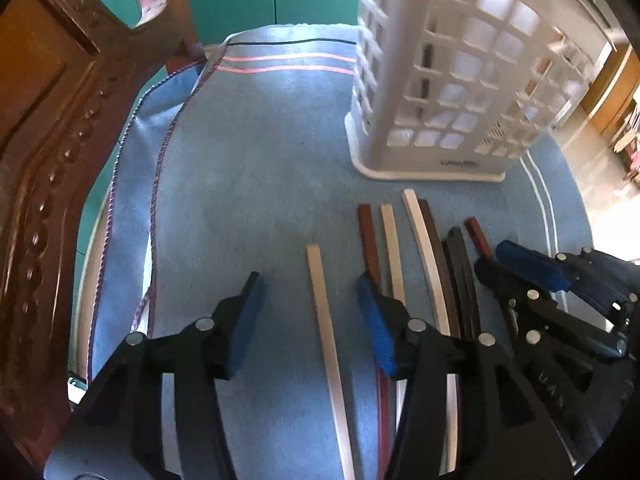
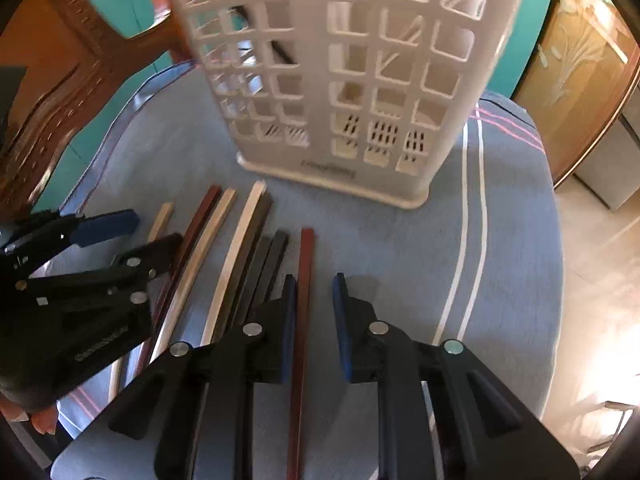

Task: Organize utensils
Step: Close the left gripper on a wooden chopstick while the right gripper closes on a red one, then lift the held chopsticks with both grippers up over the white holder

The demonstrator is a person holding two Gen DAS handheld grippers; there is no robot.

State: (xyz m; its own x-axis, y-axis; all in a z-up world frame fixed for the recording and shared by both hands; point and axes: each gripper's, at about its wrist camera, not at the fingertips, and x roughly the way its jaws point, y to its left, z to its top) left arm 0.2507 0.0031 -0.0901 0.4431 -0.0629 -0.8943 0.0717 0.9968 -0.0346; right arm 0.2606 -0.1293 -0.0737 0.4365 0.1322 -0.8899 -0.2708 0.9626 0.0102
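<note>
Most chopsticks (image 2: pixel 224 264) are still lying on the bench (image 2: pixel 400 260); perhaps a few are standing in the basket (image 2: pixel 340 80). Both jaws are gaping, gripping nothing.

Eight chopsticks (image 2: pixel 208 236) lie across the lower left; one white basket (image 2: pixel 340 80) stands at upper centre.

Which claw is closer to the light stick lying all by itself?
Left. The left claw straddles the lone light stick without pinching it. The right claw sits at the row's far end, around a reddish stick.
</note>
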